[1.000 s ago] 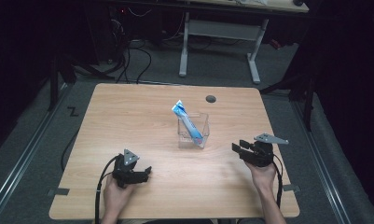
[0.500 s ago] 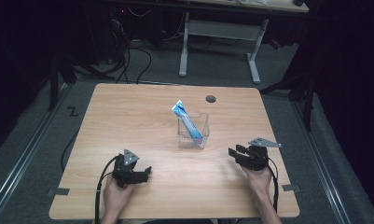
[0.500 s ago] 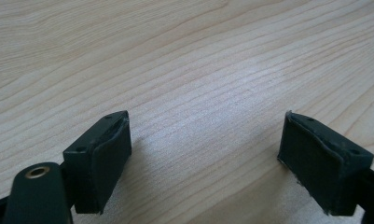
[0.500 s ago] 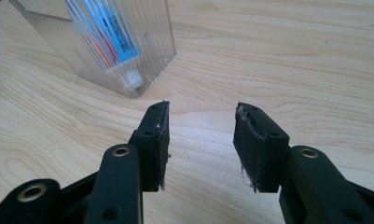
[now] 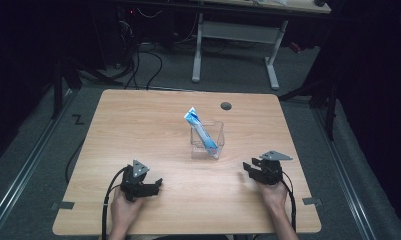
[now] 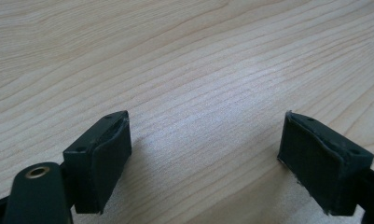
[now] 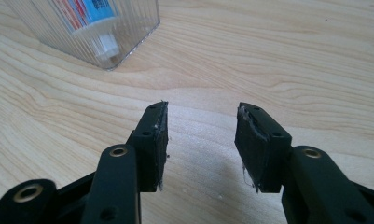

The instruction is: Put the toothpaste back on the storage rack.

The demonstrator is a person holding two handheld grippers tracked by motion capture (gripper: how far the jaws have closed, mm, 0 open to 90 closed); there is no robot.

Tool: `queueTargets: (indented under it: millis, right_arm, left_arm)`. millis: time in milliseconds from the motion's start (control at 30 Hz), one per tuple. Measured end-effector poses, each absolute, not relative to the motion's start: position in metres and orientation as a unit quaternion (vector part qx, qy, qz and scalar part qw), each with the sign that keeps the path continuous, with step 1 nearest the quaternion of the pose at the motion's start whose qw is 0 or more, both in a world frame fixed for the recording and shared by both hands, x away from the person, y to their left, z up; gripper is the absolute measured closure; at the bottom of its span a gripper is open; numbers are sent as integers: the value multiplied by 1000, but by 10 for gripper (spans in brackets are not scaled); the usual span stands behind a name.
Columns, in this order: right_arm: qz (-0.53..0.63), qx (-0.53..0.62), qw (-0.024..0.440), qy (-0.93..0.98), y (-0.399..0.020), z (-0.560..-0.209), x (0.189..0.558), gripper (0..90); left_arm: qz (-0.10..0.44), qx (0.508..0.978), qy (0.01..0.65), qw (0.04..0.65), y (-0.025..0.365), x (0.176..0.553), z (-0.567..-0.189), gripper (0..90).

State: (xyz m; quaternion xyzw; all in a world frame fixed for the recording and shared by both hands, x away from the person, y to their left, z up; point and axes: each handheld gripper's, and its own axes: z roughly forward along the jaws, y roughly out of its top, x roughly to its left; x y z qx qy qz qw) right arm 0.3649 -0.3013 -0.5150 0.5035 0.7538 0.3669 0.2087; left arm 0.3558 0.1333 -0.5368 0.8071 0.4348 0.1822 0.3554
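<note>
High view: nearest the person, the left gripper (image 5: pixel 157 184) rests low on the table (image 5: pixel 138 125) at the near left, its jaws wide apart with bare wood between them in the left gripper view. The right gripper (image 5: pixel 249 170) sits at the near right, its jaws partly apart, having just been opening a little, and nothing lies between them.

Farther out, near the table's middle, stands the clear box (image 5: pixel 207 140) with the tube (image 5: pixel 201 132) inside. The tube leans, its long axis running from the cap, low at the box's near right, up to the flat end that sticks out far left. In the right gripper view the box (image 7: pixel 128 28) lies ahead and to the left, cap (image 7: pixel 106 46) at its bottom.

By my judgement the right gripper is nearer to it than the left and better placed to reach the tube.
</note>
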Motion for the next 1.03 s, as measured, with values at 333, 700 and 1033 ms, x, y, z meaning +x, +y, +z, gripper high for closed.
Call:
queueTargets:
  millis: [333, 700, 1033]
  right_arm:
    - [354, 506, 210, 758, -299, -522, 367, 506]
    - [328, 501, 228, 768, -293, -531, 363, 443]
    - [326, 503, 227, 768, -293, -531, 363, 408]
  left_arm:
    - [182, 807, 435, 356, 133, 356, -537, 171]
    - [184, 804, 439, 355, 133, 356, -537, 173]
    - [184, 804, 440, 355, 133, 356, -537, 173]
